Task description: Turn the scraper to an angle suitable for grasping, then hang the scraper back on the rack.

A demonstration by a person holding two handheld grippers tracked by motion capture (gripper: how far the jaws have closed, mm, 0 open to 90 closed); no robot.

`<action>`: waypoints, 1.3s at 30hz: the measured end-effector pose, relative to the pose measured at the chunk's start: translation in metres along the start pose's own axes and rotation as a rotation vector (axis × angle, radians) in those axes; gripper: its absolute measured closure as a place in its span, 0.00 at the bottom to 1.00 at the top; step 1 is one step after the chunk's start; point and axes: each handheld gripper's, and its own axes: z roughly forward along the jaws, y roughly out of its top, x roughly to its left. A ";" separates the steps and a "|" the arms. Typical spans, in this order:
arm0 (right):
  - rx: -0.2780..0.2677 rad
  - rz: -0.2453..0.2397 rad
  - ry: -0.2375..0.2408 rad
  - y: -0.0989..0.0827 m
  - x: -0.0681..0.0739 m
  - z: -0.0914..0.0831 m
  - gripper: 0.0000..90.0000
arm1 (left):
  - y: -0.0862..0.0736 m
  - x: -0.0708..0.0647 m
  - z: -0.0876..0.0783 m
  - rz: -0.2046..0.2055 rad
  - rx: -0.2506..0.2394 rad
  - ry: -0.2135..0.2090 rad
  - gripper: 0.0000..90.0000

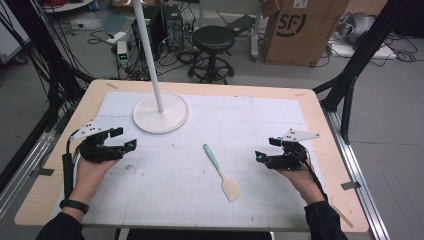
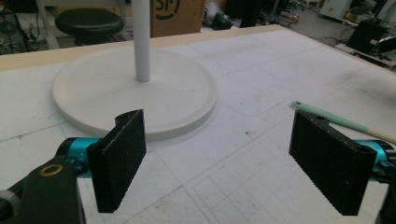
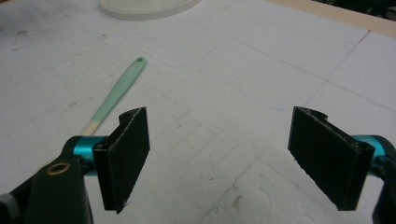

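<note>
Two grippers sit low over the white gridded mat [image 1: 165, 185], one on each side, both with jaws spread wide and nothing between them. The left gripper [image 1: 127, 140] is just in front of the round white base [image 1: 160, 114] of a stand, whose pole [image 1: 148, 50] goes straight up — in the left gripper view the base [image 2: 93, 88] is right past the jaws. The right gripper [image 1: 259, 156] is near the mat's right side. Between them lies a spatula [image 1: 220, 171], mint-green handle pointing away from the person, pale blade nearer — flat on the mat, touched by neither. In the right gripper view its handle [image 3: 119, 91] runs off to the left of the jaws.
</note>
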 end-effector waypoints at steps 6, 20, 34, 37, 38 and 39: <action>0.016 0.007 -0.009 -0.006 -0.002 0.001 0.20 | -0.001 -0.005 0.010 0.041 0.020 -0.016 0.21; -0.017 0.043 -0.042 -0.004 -0.004 0.000 0.18 | -0.003 -0.004 0.002 0.084 -0.003 0.012 0.21; -0.032 0.047 -0.057 -0.001 0.000 -0.004 0.17 | -0.002 -0.008 -0.003 0.076 -0.020 0.021 0.21; -0.029 0.045 -0.061 0.000 0.002 -0.002 0.17 | -0.002 -0.007 -0.005 0.080 -0.015 0.026 0.21; -0.020 0.036 -0.064 0.000 0.005 0.001 0.17 | -0.002 -0.007 -0.006 0.078 -0.013 0.028 0.21; -0.020 0.036 -0.064 0.000 0.005 0.001 0.17 | -0.002 -0.006 -0.007 0.078 -0.012 0.031 0.21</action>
